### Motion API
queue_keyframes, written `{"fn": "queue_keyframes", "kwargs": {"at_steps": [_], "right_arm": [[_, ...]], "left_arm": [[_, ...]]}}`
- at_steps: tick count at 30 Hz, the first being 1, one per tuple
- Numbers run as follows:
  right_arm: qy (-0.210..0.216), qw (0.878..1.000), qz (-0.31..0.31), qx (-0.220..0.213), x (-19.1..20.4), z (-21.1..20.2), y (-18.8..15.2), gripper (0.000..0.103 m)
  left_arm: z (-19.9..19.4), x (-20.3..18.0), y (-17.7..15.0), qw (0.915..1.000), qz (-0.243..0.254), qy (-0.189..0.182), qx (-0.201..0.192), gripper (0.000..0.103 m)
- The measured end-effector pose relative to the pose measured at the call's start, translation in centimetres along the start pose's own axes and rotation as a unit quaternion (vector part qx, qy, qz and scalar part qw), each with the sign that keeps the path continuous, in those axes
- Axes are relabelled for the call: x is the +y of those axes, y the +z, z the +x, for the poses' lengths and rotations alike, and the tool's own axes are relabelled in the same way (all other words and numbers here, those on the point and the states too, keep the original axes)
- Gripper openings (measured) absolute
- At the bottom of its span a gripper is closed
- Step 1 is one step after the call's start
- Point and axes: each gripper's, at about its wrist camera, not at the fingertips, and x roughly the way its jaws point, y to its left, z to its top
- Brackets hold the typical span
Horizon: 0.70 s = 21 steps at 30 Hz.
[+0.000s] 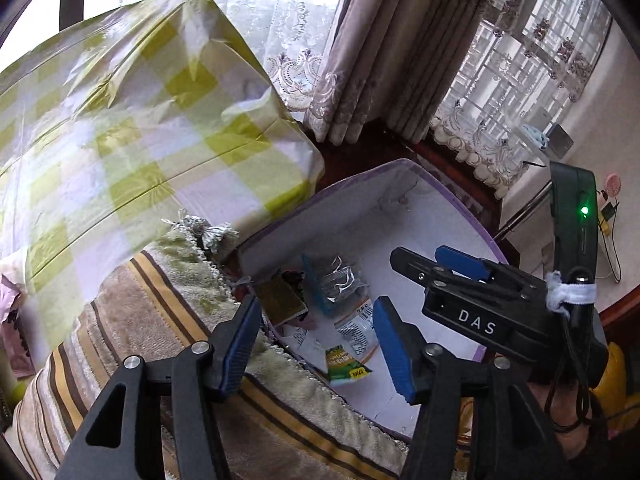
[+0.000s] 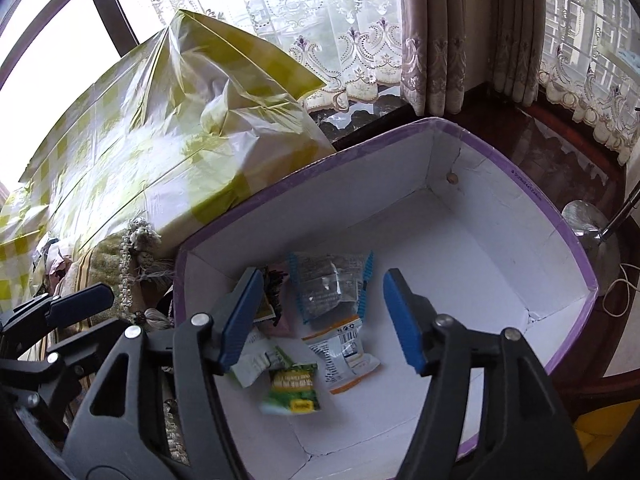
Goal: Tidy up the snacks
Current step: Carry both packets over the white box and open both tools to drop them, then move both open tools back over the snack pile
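Purple-edged cardboard box (image 2: 452,128), white inside, holds the snacks in a loose pile at its near-left end. Green snack packet (image 2: 294,388) lies nearest, blurred, print unreadable. Beside it an orange-trimmed white packet w/ barcode (image 2: 344,350), a clear packet w/ blue crimped ends (image 2: 330,286) further in, and a white packet (image 2: 256,360) partly hidden behind the right gripper's left finger. A dark-and-pink packet (image 2: 276,304) is mostly covered; can't tell what it is.

Right gripper (image 2: 320,320) hangs over the box, jaws spread, nothing between the pads. Left gripper (image 1: 316,344) also spread and empty, over the box's near rim and a striped fringed cloth (image 1: 160,320); the box's near corner is cut off behind its fingers. Right gripper's handle shows in left wrist view, lettered DAS.

Green-checked plastic-wrapped bundle (image 1: 132,128) sits just beside the box, far end out of frame. Lace curtains (image 2: 352,40) behind.
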Motion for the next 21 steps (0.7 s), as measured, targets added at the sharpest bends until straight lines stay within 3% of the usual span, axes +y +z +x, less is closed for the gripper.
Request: {"fn": "queue_keyframes", "kwargs": {"at_steps": [12,21], "right_arm": [[0.033,0.997,-0.064,-0.007,5.7,-1.2,0.0,0.066],[0.088,0.99,-0.109,-0.002,12.0,-1.9,-0.4,0.066]], "left_arm": [[-4.3,4.4,-1.3,0.9953,-0.041,0.058,-0.065,0.059],[-9.4,11.9,-4.5,0.9781,-0.149,0.087,-0.116,0.059]]}}
